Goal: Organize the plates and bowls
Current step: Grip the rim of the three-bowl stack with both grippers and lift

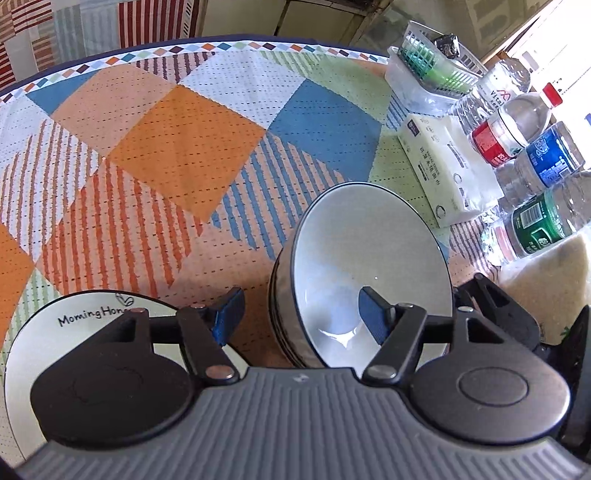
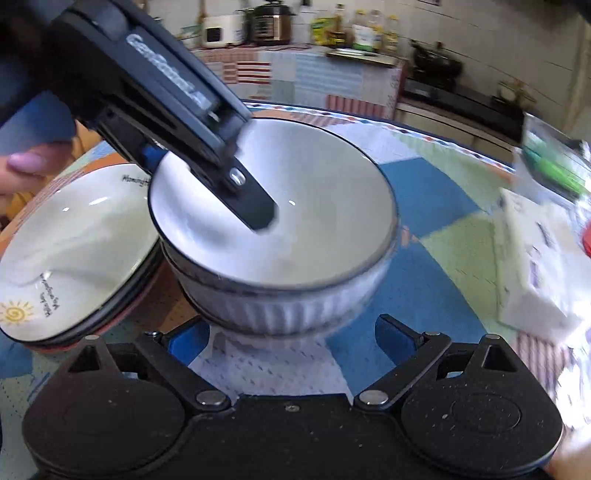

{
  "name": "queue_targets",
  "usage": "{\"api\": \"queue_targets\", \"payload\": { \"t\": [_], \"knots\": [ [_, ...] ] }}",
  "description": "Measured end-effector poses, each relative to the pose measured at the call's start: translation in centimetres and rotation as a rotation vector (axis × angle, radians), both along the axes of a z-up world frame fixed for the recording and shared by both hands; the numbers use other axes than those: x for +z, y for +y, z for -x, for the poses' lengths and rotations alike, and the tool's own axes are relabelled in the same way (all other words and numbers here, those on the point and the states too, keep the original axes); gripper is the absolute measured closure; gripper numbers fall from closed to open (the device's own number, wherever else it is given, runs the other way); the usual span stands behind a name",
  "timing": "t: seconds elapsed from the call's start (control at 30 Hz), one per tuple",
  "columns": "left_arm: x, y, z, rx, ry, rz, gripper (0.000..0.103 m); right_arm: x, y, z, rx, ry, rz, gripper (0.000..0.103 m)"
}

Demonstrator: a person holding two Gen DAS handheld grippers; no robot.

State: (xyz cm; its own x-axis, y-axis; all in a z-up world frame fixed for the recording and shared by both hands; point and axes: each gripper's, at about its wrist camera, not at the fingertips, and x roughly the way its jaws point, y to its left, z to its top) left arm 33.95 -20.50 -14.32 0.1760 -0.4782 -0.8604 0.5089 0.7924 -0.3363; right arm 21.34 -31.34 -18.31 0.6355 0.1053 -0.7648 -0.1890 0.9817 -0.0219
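A white ribbed bowl [image 2: 280, 236] with a dark rim sits on the patterned tablecloth; in the left wrist view it shows as a stack of bowls [image 1: 369, 273]. My left gripper [image 1: 301, 314] is open and straddles the bowl's near rim, one finger [image 2: 258, 210] inside the bowl and the other outside. A white plate [image 2: 77, 251] with a sun drawing and dark rim lies on other plates just left of the bowl; it also shows in the left wrist view [image 1: 74, 332]. My right gripper [image 2: 291, 339] is open and empty, just in front of the bowl.
A tissue pack [image 1: 447, 162], several water bottles [image 1: 517, 136] and a clear basket [image 1: 424, 70] line the table's right side. The table's far edge [image 1: 184, 48] curves at the back. A kitchen counter with appliances [image 2: 273, 26] stands beyond.
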Motion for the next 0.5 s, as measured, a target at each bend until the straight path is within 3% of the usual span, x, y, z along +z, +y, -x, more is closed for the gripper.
{"api": "queue_targets", "payload": {
  "t": [0.1,0.23,0.5],
  "knots": [
    [-0.5,-0.4,0.1,-0.01,-0.009,-0.007,0.038,-0.4,0.4,-0.7,0.014,-0.01,0.004,0.004],
    [-1.1,-0.5,0.3,-0.01,0.002,0.002,0.051,-1.1,0.1,-1.3,0.001,-0.015,-0.034,0.003],
    [-0.2,-0.7,1.0,-0.035,-0.012,-0.033,0.056,-1.8,0.7,-0.5,-0.035,-0.065,-0.071,0.004]
  ]
}}
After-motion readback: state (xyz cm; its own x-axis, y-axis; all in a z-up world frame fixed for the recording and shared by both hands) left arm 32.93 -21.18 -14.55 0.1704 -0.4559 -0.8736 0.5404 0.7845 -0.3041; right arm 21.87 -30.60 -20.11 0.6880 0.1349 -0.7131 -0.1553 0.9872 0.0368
